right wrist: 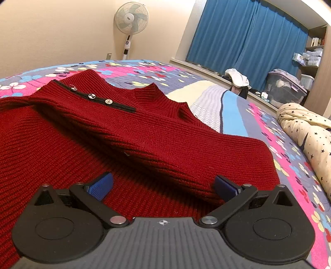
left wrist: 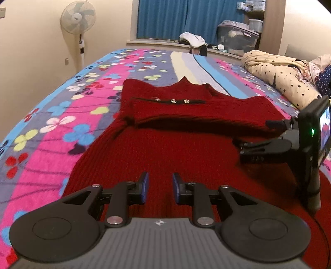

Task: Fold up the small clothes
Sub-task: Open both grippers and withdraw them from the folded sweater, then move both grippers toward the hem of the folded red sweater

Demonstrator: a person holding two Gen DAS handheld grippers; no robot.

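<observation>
A wide bed with a flowered cover (left wrist: 51, 115) filled most of both views. On it lay the red knitted sweater (left wrist: 165, 149), its sleeve folded across the body, with a black strip carrying small shiny buttons (right wrist: 91, 96) near the collar. A star-patterned bundle (left wrist: 279, 78) rested at the far right side of the bed, apart from the sweater. The right gripper (right wrist: 163, 185) was spread wide, its fingers at the edge of the folded sleeve. The left gripper (left wrist: 160, 189) hung over the lower sweater, jaws parted with a narrow gap, holding nothing.

Home bedroom: quilted bed (left wrist: 51, 115), standing fan (left wrist: 78, 18), curtains (right wrist: 244, 37).
</observation>
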